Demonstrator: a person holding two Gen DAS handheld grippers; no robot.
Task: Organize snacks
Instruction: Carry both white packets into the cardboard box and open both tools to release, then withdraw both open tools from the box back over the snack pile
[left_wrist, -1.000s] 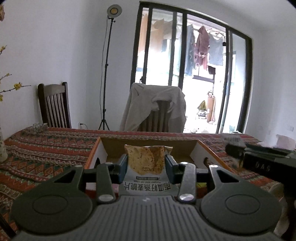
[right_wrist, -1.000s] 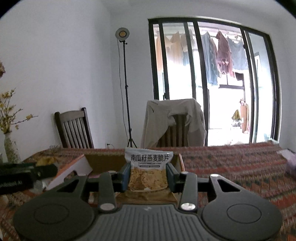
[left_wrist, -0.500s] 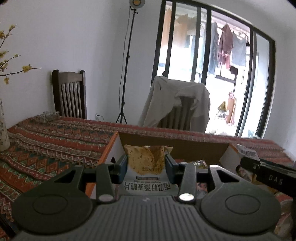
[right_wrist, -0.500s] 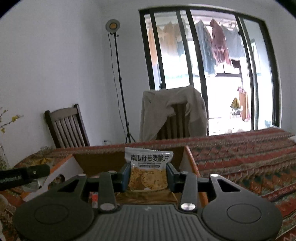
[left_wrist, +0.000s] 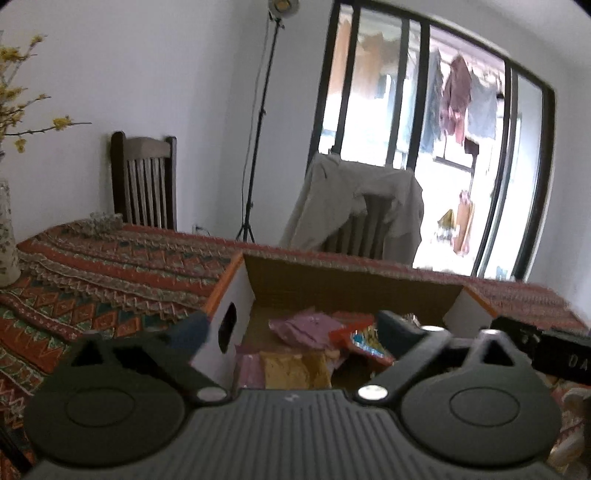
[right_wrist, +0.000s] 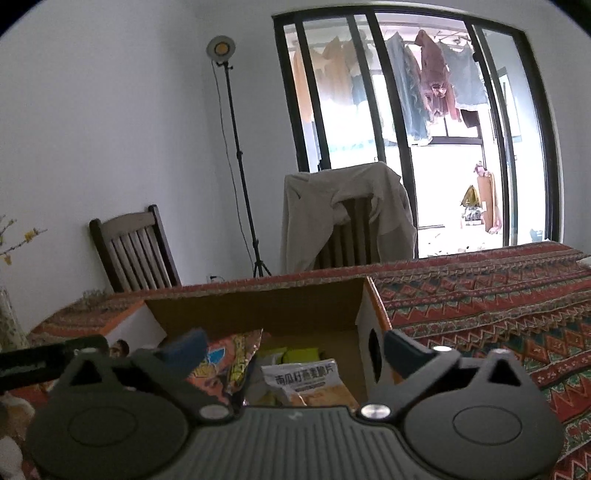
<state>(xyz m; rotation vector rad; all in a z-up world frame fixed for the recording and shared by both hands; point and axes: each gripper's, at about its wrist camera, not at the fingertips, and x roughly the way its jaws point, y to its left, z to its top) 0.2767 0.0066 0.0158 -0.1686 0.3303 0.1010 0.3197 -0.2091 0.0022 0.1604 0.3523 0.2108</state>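
A cardboard box (left_wrist: 351, 284) with white and orange sides stands open on the table. My left gripper (left_wrist: 293, 332) hangs over its near left corner with its jaws opening wide. Nothing is pressed between them. Below it in the box lie a yellow crisp packet (left_wrist: 291, 369), a pink packet (left_wrist: 306, 325) and a red packet (left_wrist: 358, 339). My right gripper (right_wrist: 295, 345) hovers over the box (right_wrist: 258, 306) near its right wall, its jaws also opening. A white crisp packet (right_wrist: 303, 376) lies loose beneath it, beside an orange packet (right_wrist: 221, 365).
A red patterned tablecloth (right_wrist: 480, 306) covers the table. Behind the table stand a dark wooden chair (left_wrist: 144, 184) and a chair draped with a beige coat (left_wrist: 362, 206), with a lamp stand (left_wrist: 258, 129) between them. A vase of yellow flowers (left_wrist: 7, 236) is at the far left.
Both grippers let go of their crisp packets, which dropped into the box. Both pairs of jaws spread wide and both hands sank closer to the box.
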